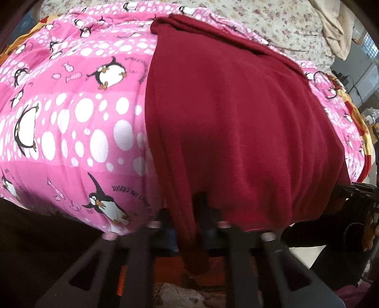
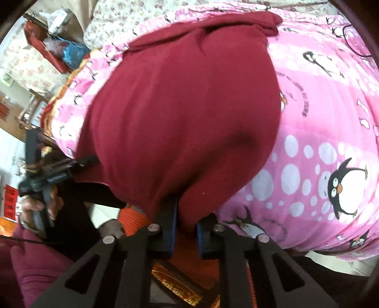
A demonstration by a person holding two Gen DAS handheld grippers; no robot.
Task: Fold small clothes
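Observation:
A dark red fleece garment (image 1: 236, 113) lies spread on a pink penguin-print blanket (image 1: 71, 118), its near edge hanging over the bed's edge. My left gripper (image 1: 189, 220) is shut on a hanging fold at the garment's near left edge. In the right wrist view the same garment (image 2: 180, 106) fills the middle, and my right gripper (image 2: 186, 220) is shut on its near right edge. The other gripper (image 2: 45, 175) and the hand holding it show at the left of the right wrist view. The fingertips are partly hidden by the cloth.
The pink blanket (image 2: 331, 118) covers a bed with a floral sheet (image 1: 272, 21) at the far side. Furniture and clutter (image 2: 59, 47) stand beyond the bed. An orange patterned object (image 2: 180, 296) lies below the bed edge.

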